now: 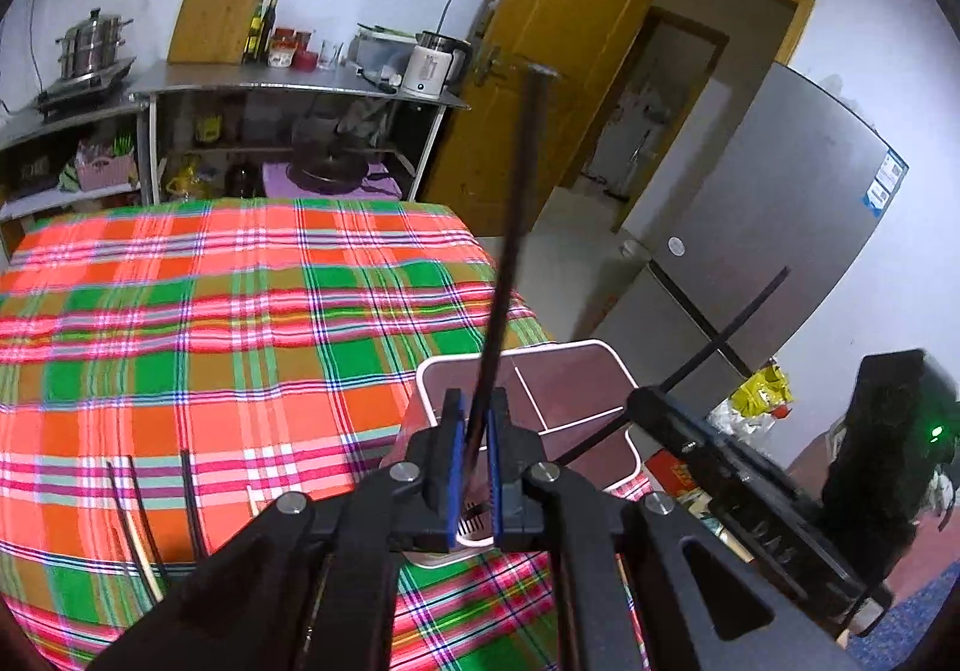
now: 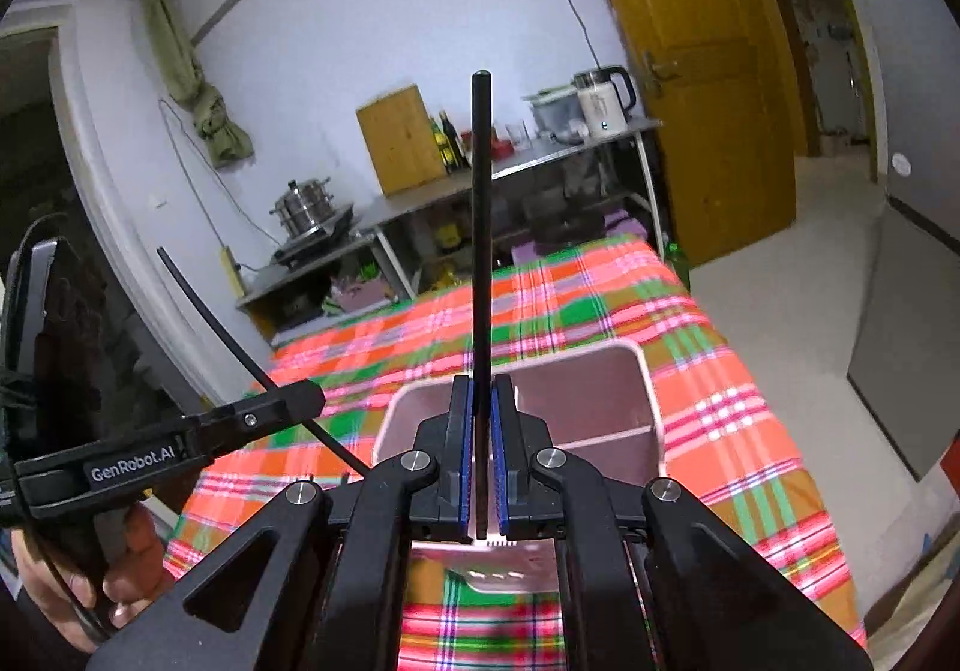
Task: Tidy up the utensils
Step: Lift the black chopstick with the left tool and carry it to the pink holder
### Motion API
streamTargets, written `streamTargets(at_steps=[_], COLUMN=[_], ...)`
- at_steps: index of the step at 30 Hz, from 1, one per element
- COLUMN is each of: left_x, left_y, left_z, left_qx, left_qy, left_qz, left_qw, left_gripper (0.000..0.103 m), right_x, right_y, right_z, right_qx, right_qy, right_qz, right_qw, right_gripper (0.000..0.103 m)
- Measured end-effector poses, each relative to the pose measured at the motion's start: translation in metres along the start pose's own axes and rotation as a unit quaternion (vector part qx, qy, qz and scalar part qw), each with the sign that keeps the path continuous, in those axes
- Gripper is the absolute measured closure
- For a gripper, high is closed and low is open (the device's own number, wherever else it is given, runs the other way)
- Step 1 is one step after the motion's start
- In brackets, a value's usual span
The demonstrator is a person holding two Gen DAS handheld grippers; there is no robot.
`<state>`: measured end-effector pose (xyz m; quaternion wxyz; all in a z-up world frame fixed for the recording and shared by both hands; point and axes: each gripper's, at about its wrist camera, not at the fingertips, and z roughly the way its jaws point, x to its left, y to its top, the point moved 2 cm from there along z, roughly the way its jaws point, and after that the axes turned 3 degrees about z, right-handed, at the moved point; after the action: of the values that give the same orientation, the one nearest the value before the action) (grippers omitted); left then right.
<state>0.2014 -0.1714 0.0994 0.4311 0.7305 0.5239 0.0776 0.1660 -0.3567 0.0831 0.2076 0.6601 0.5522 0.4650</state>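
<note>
The left gripper's blue-padded fingers (image 1: 457, 461) are closed on a black chopstick (image 1: 510, 245) that rises up and away from the left gripper (image 1: 474, 467), over the near end of a white-rimmed utensil box (image 1: 606, 365) with divided compartments. Left of it, on the plaid-covered worktop (image 1: 210, 311), several loose chopsticks (image 1: 192, 503) lie near the front edge. Further right, the right gripper (image 2: 480, 467) likewise has its fingers (image 2: 501, 455) pressed shut on a second black chopstick (image 2: 482, 251), standing nearly upright above the same box. Each gripper shows in the other's view, holding its stick at a slant beside the box.
</note>
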Motion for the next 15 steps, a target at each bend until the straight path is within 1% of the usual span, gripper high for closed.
streamTargets(at_steps=[2, 5, 7, 9, 11, 12, 13, 15], left_x=[0.002, 0.006, 0.008, 0.008, 0.010, 0.011, 0.011, 0.013], left_y=[-0.002, -0.005, -0.007, -0.009, -0.010, -0.011, -0.012, -0.016], left_z=[0.004, 0.008, 0.007, 0.005, 0.000, -0.002, -0.006, -0.015], left_qx=[0.002, 0.003, 0.001, -0.004, -0.010, -0.013, -0.018, -0.026], left_qy=[0.003, 0.005, 0.006, 0.006, 0.003, 0.003, 0.003, 0.002], left_qz=[0.001, -0.003, -0.005, -0.006, -0.008, -0.008, -0.008, -0.008], left_qw=[1.0000, 1.0000, 1.0000, 1.0000, 0.9999, 0.9999, 0.9998, 0.9996], left_gripper=[0.095, 0.087, 0.075, 0.067, 0.060, 0.057, 0.055, 0.053], right_x=[-0.004, -0.009, -0.012, -0.016, -0.015, -0.014, -0.014, -0.014], right_y=[-0.006, -0.012, -0.014, -0.016, -0.017, -0.016, -0.015, -0.015], right_z=[0.009, 0.021, 0.026, 0.028, 0.027, 0.025, 0.022, 0.017], right_qx=[0.012, 0.029, 0.036, 0.044, 0.041, 0.037, 0.032, 0.026], right_qy=[-0.003, -0.006, -0.009, -0.008, -0.010, -0.010, -0.008, -0.005], right_qz=[0.002, 0.006, 0.008, 0.013, 0.012, 0.011, 0.013, 0.015], right_qw=[1.000, 1.000, 0.999, 0.999, 0.999, 0.999, 0.999, 1.000], right_gripper=[0.097, 0.097, 0.097, 0.096, 0.093, 0.088, 0.085, 0.081])
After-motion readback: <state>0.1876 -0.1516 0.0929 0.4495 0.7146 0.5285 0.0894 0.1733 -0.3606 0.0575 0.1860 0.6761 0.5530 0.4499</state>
